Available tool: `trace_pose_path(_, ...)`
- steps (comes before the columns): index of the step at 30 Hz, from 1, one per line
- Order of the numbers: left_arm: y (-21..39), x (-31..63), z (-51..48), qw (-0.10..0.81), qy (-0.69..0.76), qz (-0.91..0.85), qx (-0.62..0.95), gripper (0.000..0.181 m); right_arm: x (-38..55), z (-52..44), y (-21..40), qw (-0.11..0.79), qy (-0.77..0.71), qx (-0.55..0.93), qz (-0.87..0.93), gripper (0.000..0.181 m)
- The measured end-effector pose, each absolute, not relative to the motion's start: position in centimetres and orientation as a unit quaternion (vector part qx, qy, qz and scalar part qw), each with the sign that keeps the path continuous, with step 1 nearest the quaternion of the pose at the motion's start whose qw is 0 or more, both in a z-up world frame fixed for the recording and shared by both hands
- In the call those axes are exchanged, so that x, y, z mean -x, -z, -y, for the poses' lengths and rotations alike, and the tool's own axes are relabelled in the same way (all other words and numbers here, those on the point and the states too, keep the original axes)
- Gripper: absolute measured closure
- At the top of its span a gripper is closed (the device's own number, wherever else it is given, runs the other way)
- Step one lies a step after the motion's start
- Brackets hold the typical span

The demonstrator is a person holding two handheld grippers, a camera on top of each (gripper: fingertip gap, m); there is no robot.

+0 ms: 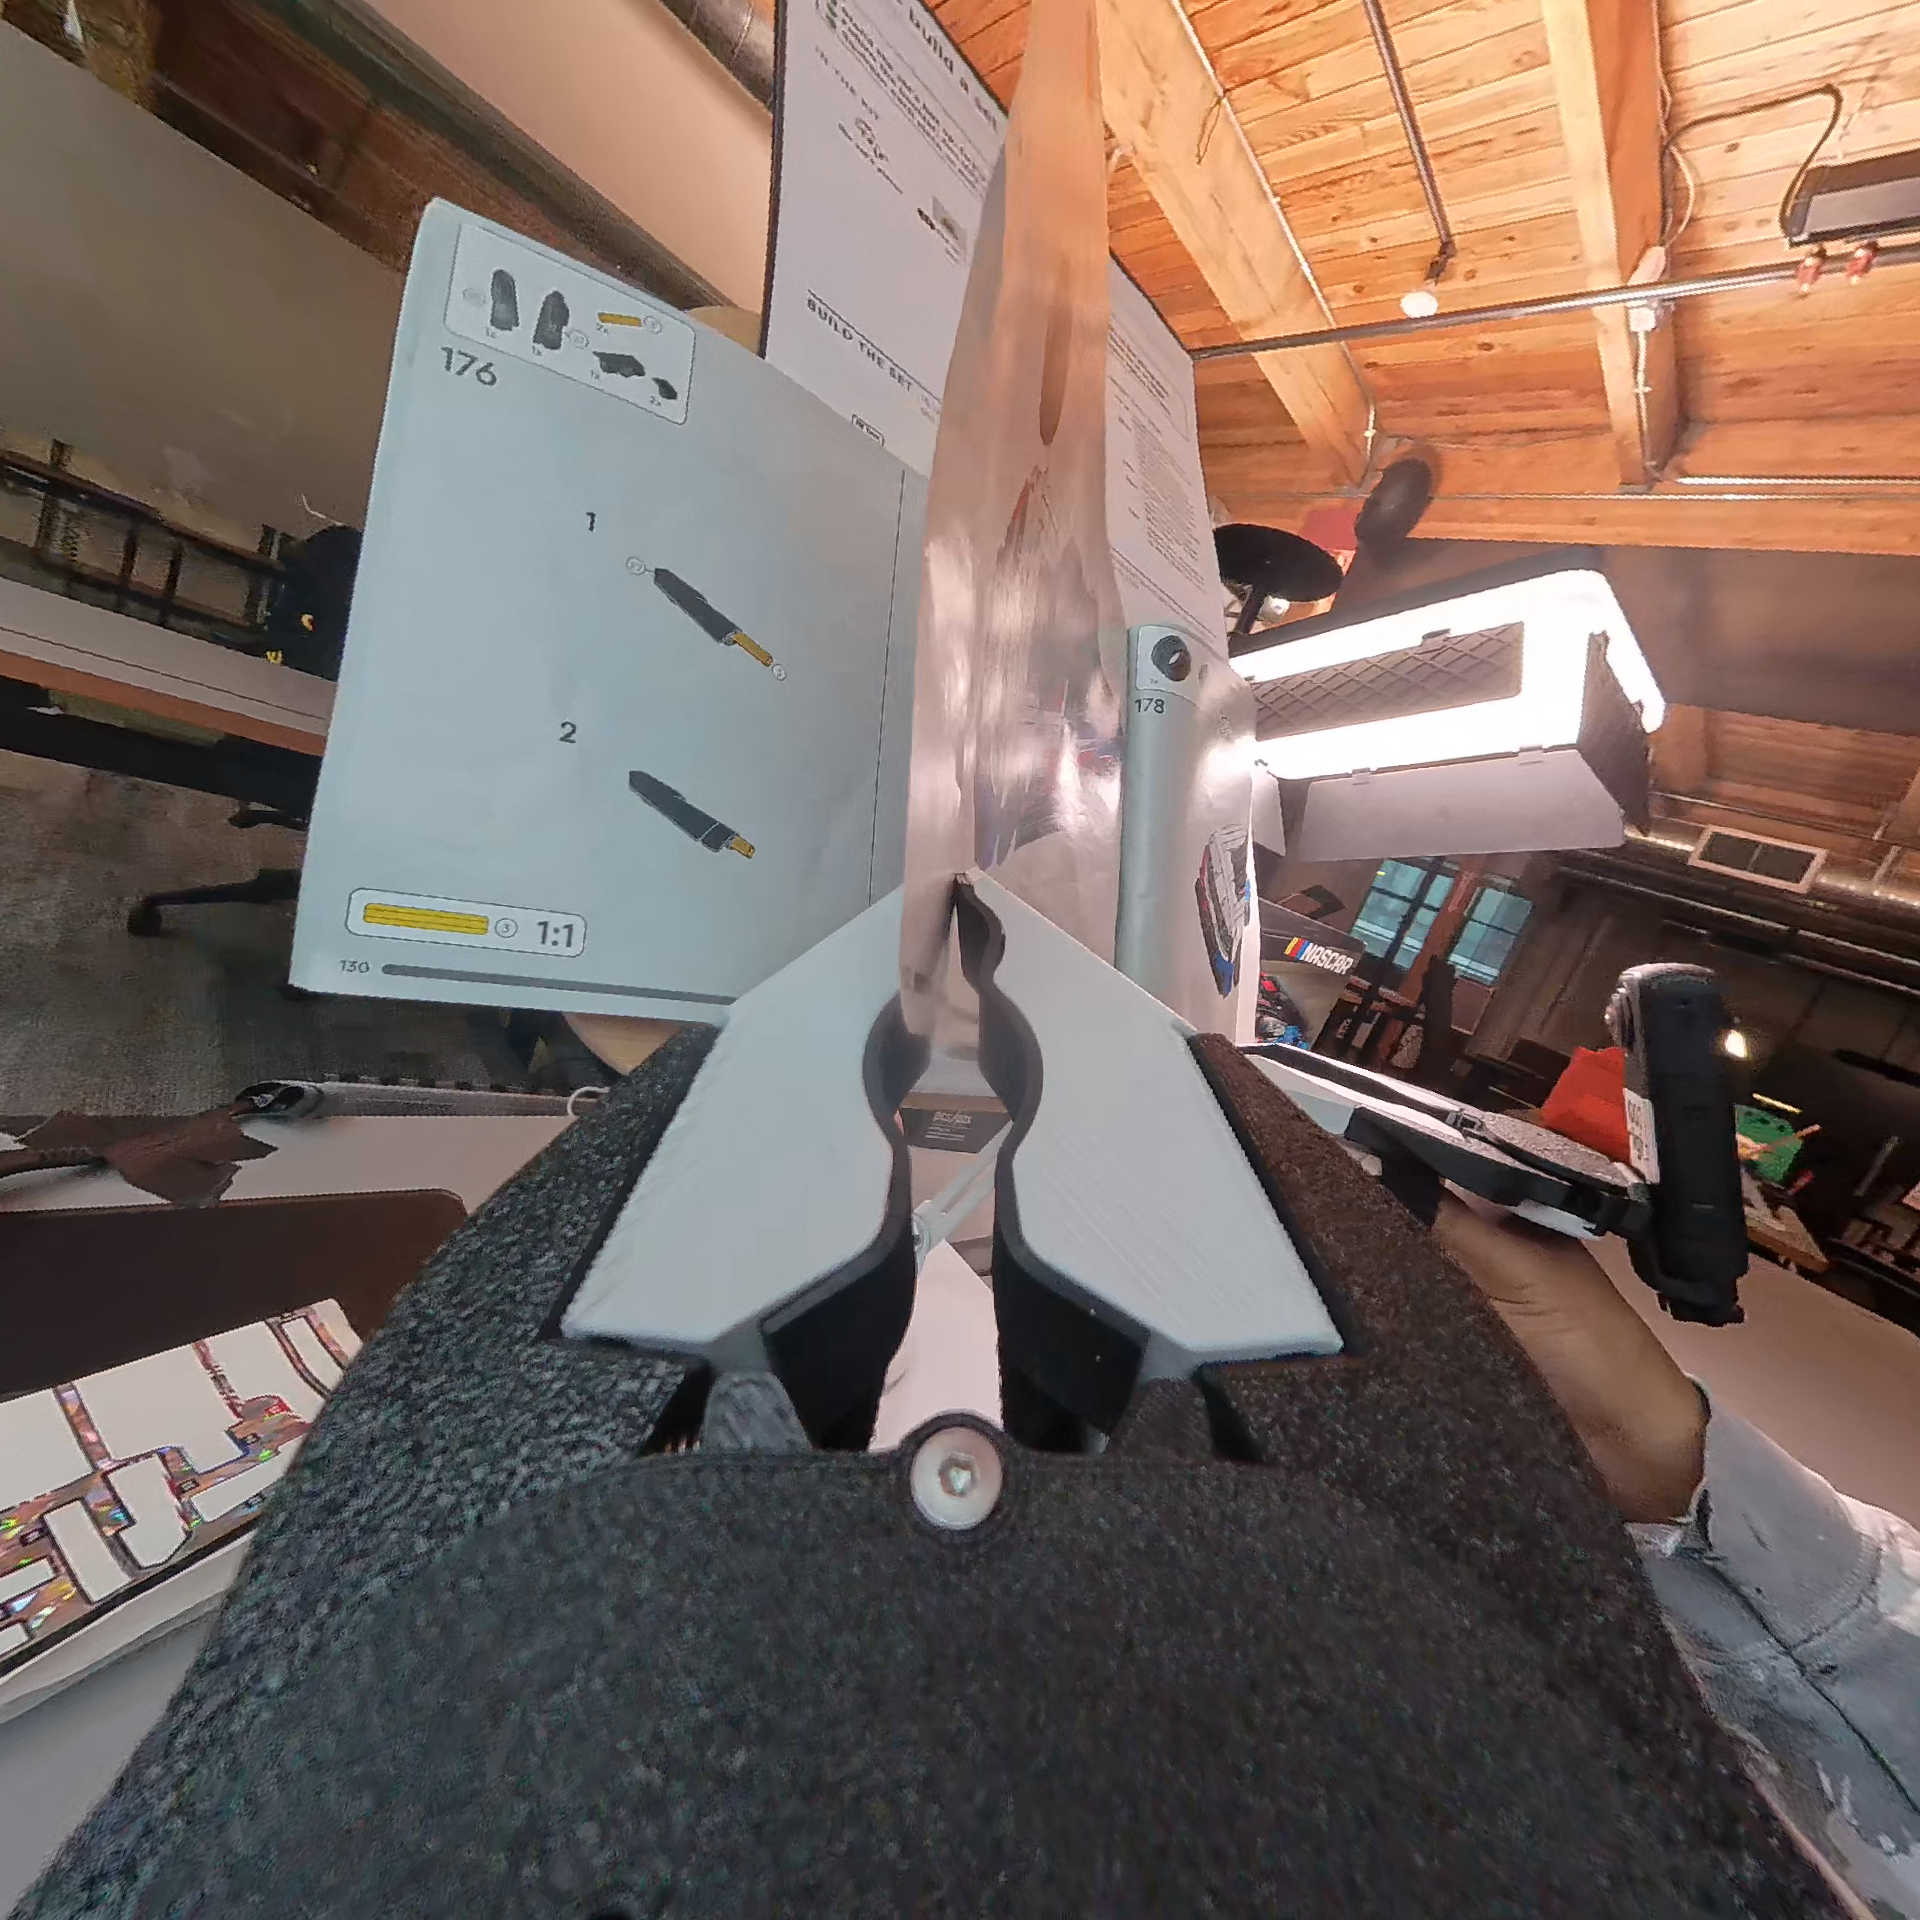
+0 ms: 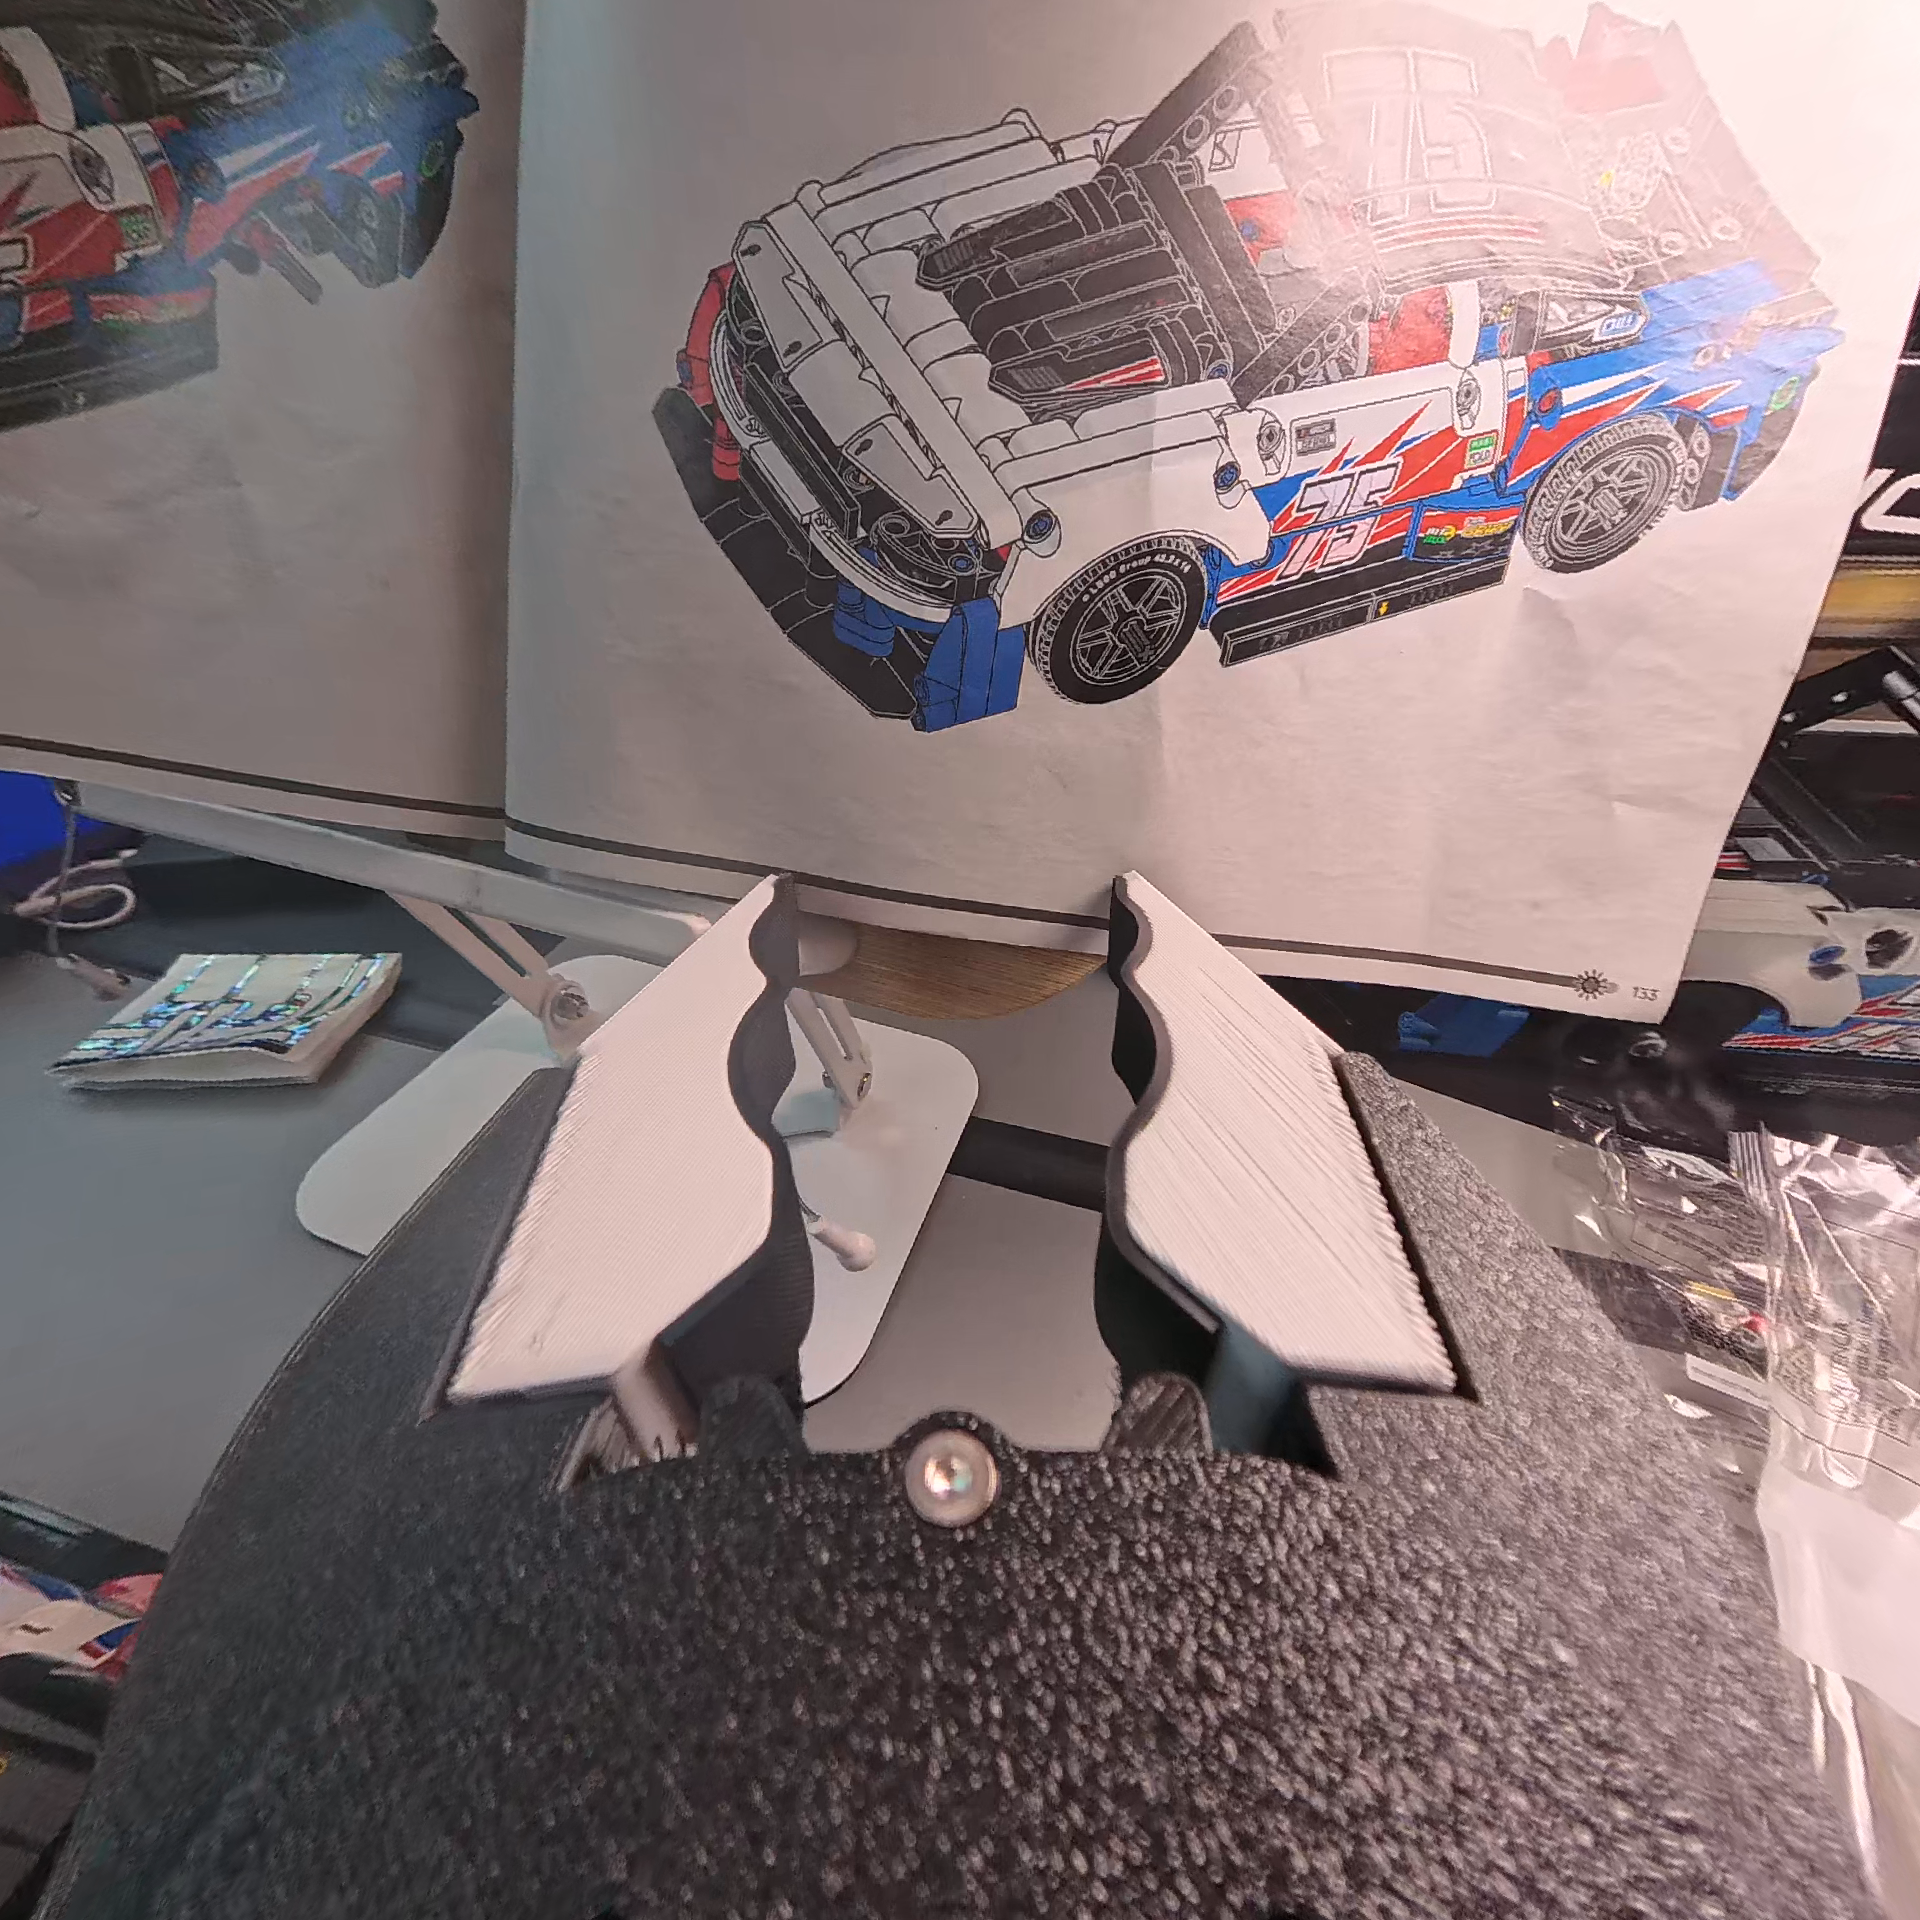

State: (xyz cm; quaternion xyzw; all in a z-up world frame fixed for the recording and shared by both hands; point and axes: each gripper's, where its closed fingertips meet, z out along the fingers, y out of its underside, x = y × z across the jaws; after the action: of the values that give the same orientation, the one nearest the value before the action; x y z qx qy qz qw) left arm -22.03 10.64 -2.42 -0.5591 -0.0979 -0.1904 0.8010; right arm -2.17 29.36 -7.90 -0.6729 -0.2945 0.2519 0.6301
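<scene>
An instruction booklet stands open on a white stand (image 2: 644,1122). In the left wrist view its left page (image 1: 582,644) shows numbered build steps. My left gripper (image 1: 961,883) is shut on a lifted page (image 1: 1018,623), which I see edge-on rising from the fingertips. My right gripper (image 2: 951,904) is open. Its fingertips sit at the bottom edge of the right page, which bears a drawing of a white, blue and red race car (image 2: 1143,416). The right gripper's body (image 1: 1507,1153), held by a hand, also shows at the right of the left wrist view.
A holographic sticker sheet (image 2: 229,1018) lies on the table left of the stand; it also shows in the left wrist view (image 1: 135,1475). Clear plastic bags (image 2: 1766,1299) lie at the right. A white printed board (image 1: 883,208) stands behind the booklet. A lit lamp panel (image 1: 1455,707) hangs at the right. The tips of one gripper are about 30 centimetres away from the tips of the other.
</scene>
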Motion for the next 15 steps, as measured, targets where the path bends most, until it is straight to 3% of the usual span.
trace_pose_path(15, -2.6, 14.2, -9.1, 0.820, 0.208, -0.002, 0.533, 0.181, 1.5, -29.4, 7.3, 0.603, -0.299, 0.686, 0.276, 0.118)
